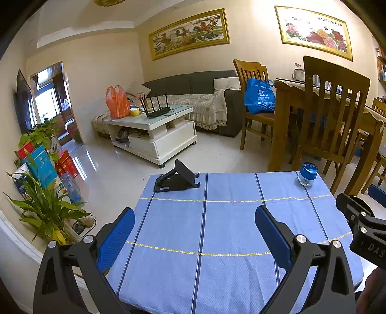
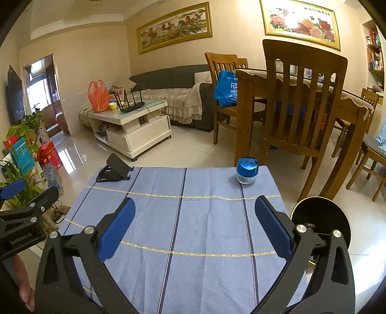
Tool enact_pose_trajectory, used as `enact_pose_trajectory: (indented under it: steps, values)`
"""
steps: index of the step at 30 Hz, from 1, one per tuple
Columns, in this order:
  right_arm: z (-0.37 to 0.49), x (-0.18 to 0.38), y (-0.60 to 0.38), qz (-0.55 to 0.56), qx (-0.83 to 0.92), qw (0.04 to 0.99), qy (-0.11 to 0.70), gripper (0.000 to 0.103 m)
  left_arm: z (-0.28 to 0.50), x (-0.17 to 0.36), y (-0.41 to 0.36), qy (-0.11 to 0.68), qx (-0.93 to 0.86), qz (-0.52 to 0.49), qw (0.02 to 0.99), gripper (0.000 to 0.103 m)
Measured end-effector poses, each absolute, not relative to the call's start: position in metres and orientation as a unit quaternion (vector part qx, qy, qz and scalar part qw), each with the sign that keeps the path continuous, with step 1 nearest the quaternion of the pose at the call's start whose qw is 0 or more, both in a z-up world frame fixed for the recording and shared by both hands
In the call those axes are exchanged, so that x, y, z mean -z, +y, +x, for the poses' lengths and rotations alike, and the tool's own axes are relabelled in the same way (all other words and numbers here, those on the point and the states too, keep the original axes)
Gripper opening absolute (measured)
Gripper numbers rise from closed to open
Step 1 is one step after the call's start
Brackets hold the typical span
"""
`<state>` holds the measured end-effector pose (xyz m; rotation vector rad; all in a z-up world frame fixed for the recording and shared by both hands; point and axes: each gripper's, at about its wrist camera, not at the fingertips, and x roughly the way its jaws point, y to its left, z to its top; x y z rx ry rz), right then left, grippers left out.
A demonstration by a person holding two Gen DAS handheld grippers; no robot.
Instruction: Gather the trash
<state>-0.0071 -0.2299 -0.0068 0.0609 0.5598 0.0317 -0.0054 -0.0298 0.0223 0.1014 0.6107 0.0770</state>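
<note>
The left gripper (image 1: 195,229) and right gripper (image 2: 195,224) are hovering over the blue striped tablecloth (image 1: 229,229), fingers spread wide and gripping nothing. A black phone stand (image 1: 177,179) is sitting at the far left corner, a blue-lidded jar (image 2: 247,170) at the far right. A round black bin (image 2: 320,219) is standing beside the table's right edge; no trash is showing on the cloth.

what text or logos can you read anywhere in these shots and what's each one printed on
"GenRobot.AI": on the black body of the left gripper, seen from the right wrist view.
"DAS", cut off by the frame edge: on the black body of the right gripper, seen from the left wrist view.
"PZ", rest unclear: on the blue shopping bag on the wooden chair.
Small blue-capped jar: label too small to read.
Framed flower picture: writing too blurred to read.
</note>
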Motion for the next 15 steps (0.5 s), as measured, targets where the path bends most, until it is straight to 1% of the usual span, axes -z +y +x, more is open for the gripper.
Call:
enact_pose_trajectory:
  steps: [15]
  values:
    - [-0.0063, 0.0111, -0.2303, 0.036, -0.028, 0.958, 0.283, 0.098, -0.006, -0.0212, -0.0247, 0.3, -0.034, 0.046, 0.952, 0.096]
